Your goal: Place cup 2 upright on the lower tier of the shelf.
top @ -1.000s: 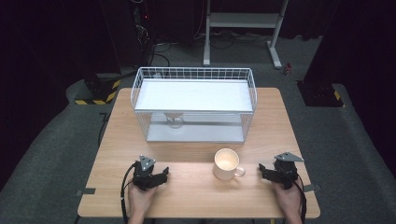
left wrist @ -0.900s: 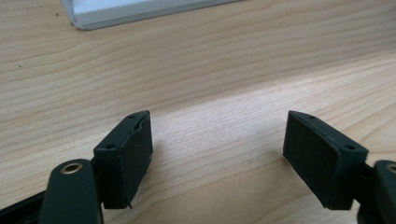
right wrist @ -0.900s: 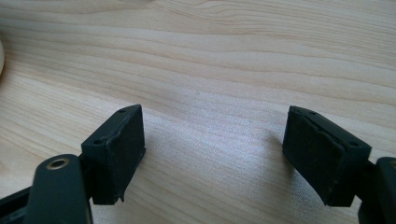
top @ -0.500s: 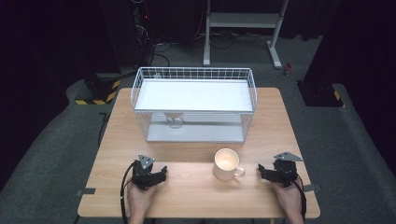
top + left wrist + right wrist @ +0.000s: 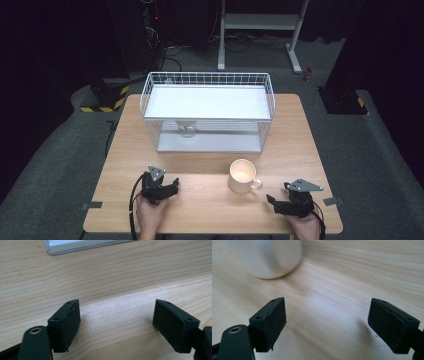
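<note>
A cream mug (image 5: 242, 175) stands upright on the wooden table (image 5: 210, 210), its handle pointing right. In the right gripper view the mug (image 5: 265, 257) is a blur at the upper left, well beyond the jaws. My right gripper (image 5: 272, 201) lies near the table's front right edge, right of the mug and apart from it. It is open; its jaws have just been opening, with bare wood between them. My left gripper (image 5: 172, 186) rests at the front left, also open after its jaws have just been opening, and nothing sits between its pads (image 5: 66, 326).
A white wire basket (image 5: 207, 80) with a flat white shelf takes up the back half of the table. A small pale cup-like thing (image 5: 187, 127) sits under that shelf. The basket's base edge (image 5: 82, 245) crosses the top of the left gripper view. Dark floor surrounds the table.
My right gripper has drawn back toward the table's front edge, away from the mug. The left gripper has stayed in place.
</note>
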The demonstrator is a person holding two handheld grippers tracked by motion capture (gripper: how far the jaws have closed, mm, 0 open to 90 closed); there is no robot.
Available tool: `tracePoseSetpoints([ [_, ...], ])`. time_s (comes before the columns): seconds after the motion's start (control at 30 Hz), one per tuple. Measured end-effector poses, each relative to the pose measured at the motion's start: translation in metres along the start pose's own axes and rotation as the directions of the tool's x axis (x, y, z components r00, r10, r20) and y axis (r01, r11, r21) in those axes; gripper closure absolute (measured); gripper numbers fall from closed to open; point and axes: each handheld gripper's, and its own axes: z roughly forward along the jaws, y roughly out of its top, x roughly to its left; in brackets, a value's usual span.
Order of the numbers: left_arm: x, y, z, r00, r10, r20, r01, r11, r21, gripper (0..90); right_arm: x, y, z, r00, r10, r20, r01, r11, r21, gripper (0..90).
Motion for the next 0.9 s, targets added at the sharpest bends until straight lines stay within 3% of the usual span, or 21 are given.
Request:
tracePoseSetpoints([
  [0.07,0.0,0.0,0.0,1.0,0.0,0.0,0.0,1.0,0.0,22.4,0.011,0.001,-0.005,0.9991,-0.036,-0.024,0.035,0.999,-0.041,13.8],
  [0.13,0.0,0.0,0.0,1.0,0.0,0.0,0.0,1.0,0.0,22.4,0.013,0.001,-0.005,0.9989,-0.038,-0.029,0.036,0.998,-0.048,13.6],
  [0.27,0.0,0.0,0.0,1.0,0.001,0.001,-0.001,1.0,0.001,22.4,0.017,0.008,0.0,0.995,-0.045,-0.089,0.039,0.997,-0.067,12.7],
  [0.47,0.0,0.0,0.0,1.0,0.001,0.002,-0.001,1.0,0.001,22.3,0.026,0.022,0.009,0.9894,-0.088,-0.115,0.079,0.993,-0.086,11.6],
  [0.53,0.0,0.0,0.0,1.0,0.001,0.001,-0.001,1.0,0.0,22.3,0.03,0.03,0.013,0.9855,-0.096,-0.141,0.082,0.992,-0.1,9.9],
  [0.9,-0.001,0.0,0.0,1.0,0.001,0.002,-0.001,1.0,-0.002,22.8,0.033,0.053,0.016,0.9769,-0.121,-0.176,0.095,0.984,-0.148,8.7],
])
